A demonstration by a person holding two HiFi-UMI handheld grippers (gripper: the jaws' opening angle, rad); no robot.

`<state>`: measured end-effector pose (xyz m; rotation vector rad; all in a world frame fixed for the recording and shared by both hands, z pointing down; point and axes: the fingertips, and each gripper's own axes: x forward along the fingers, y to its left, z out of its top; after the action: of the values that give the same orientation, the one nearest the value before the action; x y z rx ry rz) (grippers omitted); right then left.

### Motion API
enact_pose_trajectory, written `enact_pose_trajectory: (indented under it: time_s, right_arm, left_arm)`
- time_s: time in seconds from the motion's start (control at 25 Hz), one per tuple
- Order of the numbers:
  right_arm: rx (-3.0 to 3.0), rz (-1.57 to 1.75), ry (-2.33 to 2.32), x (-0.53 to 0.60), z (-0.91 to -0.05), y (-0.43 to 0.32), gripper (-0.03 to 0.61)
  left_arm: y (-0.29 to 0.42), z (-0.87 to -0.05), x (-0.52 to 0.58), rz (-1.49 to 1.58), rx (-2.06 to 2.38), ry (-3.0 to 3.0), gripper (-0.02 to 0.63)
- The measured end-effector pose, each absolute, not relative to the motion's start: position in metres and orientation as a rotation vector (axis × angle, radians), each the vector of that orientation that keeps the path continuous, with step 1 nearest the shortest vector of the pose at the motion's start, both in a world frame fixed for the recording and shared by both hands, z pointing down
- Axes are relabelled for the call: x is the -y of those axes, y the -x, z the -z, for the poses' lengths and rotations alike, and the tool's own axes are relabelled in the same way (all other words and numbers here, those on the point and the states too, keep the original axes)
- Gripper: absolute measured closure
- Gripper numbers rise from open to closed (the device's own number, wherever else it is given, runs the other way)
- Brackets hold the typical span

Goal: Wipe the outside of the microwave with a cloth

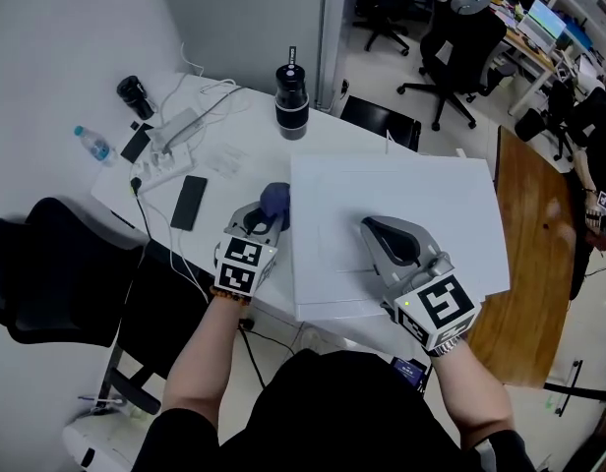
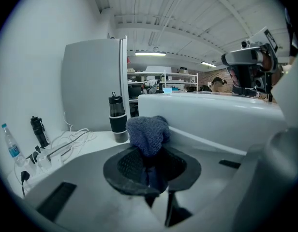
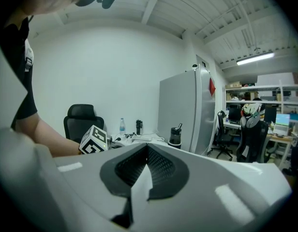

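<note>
Cloth (image 1: 274,202), fuzzy blue terry wad, clamped in left gripper (image 1: 269,219) at nine o'clock of smooth, boxy white microwave (image 1: 421,214). Right gripper (image 1: 377,229) pressed closed, empty, over its top. Lidded black cylindrical tumbler (image 1: 292,101) at eleven.

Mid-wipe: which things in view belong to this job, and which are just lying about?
Job: white box-shaped microwave; blue terry cloth, clamped in the left gripper at the microwave's left edge.

Lying about: tall black insulated tumbler; clear plastic water bottle; flat black phone; white power strip with cables; small black flask.
</note>
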<state>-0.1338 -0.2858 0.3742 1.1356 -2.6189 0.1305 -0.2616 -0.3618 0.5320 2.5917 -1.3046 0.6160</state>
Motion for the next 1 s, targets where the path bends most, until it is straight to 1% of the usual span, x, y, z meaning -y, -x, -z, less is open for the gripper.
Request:
enact_pose_trajectory:
  time_s: [0.44, 0.72, 0.76, 0.88, 1.0]
  right_arm:
    - [2.594, -0.132, -1.147, 0.297, -0.376, 0.130, 0.577]
    - [2.606, -0.119, -1.095, 0.298, -0.374, 0.141, 0.575]
    - [2.609, -0.116, -1.073, 0.298, -0.375, 0.145, 0.569]
    - [2.624, -0.112, -0.985, 0.295, -0.376, 0.160, 0.498]
    - [2.651, -0.097, -0.881, 0.289, -0.374, 0.178, 0.446]
  left_arm:
    - [0.264, -0.538, 0.391, -0.607, 1.324, -2.562, 0.548]
    - [0.271, -0.517, 0.387, -0.577, 1.357, -2.579, 0.546]
    - [0.273, -0.511, 0.385, -0.566, 1.361, -2.588, 0.546]
    - [0.277, -0.489, 0.375, -0.528, 1.368, -2.634, 0.546]
    - [0.279, -0.458, 0.360, -0.471, 1.350, -2.716, 0.546]
